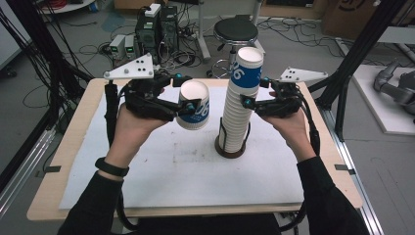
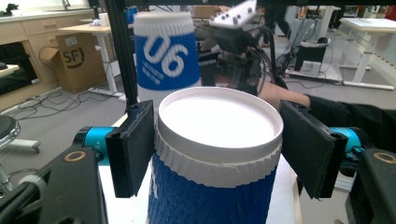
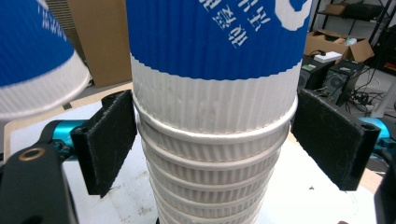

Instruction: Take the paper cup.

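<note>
paper cup (image 1: pixel 194 105) sits gripped in the left tongs (image 1: pixel 190 107) above the counter (image 1: pixel 147 171); right tongs (image 1: pixel 244 102) straddle the cup stack (image 1: pixel 240 110), pads seemingly touching.

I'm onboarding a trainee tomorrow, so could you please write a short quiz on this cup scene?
1. True or false: the loose cup sits between the left hand-held gripper's jaws.
2. What steadies the cup stack at its base? A) dark holder B) tape C) bowl
3. Fill in: the right hand-held gripper flanks the stack just below the ____ cup.

Key: 1 true; 2 A, the dark holder; 3 top.
</note>
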`<state>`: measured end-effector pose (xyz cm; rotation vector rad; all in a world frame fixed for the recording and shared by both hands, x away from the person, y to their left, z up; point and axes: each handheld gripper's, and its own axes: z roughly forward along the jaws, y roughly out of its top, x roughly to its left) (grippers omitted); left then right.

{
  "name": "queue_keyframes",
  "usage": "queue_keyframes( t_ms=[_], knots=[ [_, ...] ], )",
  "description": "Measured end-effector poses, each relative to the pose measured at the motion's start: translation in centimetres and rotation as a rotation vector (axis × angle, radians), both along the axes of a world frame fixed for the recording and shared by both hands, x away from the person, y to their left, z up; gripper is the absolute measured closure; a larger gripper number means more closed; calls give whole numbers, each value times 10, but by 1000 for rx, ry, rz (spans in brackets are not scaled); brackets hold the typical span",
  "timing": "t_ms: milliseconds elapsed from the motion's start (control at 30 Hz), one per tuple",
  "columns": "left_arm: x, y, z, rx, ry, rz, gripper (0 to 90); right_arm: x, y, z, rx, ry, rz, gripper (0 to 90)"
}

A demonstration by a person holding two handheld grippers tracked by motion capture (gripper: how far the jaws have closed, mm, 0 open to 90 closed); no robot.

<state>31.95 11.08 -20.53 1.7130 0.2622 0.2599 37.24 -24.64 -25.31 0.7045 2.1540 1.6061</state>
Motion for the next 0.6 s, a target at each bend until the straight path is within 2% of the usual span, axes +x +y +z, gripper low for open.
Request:
queue_keyframes(
  t_ms=[233, 300, 367, 600],
  knots=[
    [-5, -3, -15, 25, 0, -8, 293, 0, -1, 0, 2, -2, 4, 147],
    [-5, -4, -21, 17, 13, -21, 292, -1, -1, 0, 1, 0, 2, 146],
    [-5, -4, -25, 27, 17, -18, 292, -2, -1, 0, 1, 0, -4, 146],
    [-2, -3, -39, 14, 46, -33, 292, -6, -3, 2, 10, -28, -23, 130]
  ],
)
